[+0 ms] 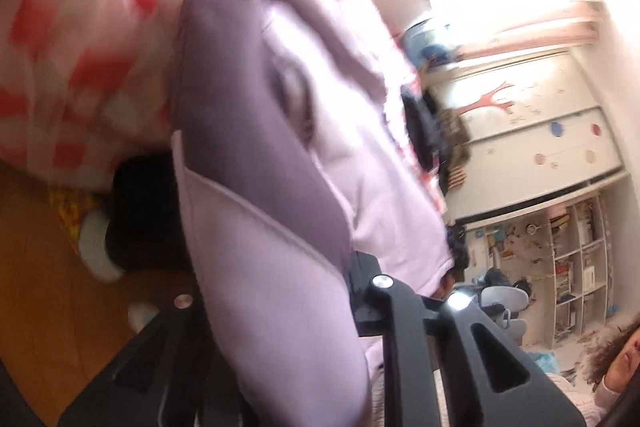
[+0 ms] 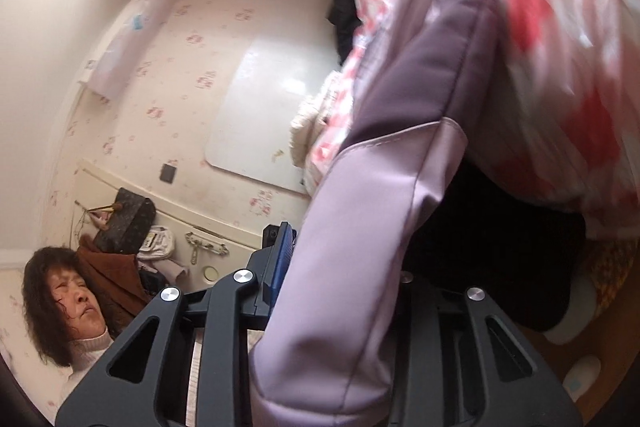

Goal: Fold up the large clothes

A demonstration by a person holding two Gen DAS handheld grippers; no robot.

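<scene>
Left wrist: left gripper (image 1: 276, 291) clamped on the lilac jacket (image 1: 280, 155), fabric bunched between the fingers, lifted off the red-checked bedding (image 1: 72, 59). Bookshelf (image 1: 576, 259) at far right.

Right wrist: right gripper (image 2: 340, 267) pinched on the same jacket (image 2: 360, 247); blue pad (image 2: 280, 263) against the cloth. Whiteboard (image 2: 272, 107) on the wall.
</scene>
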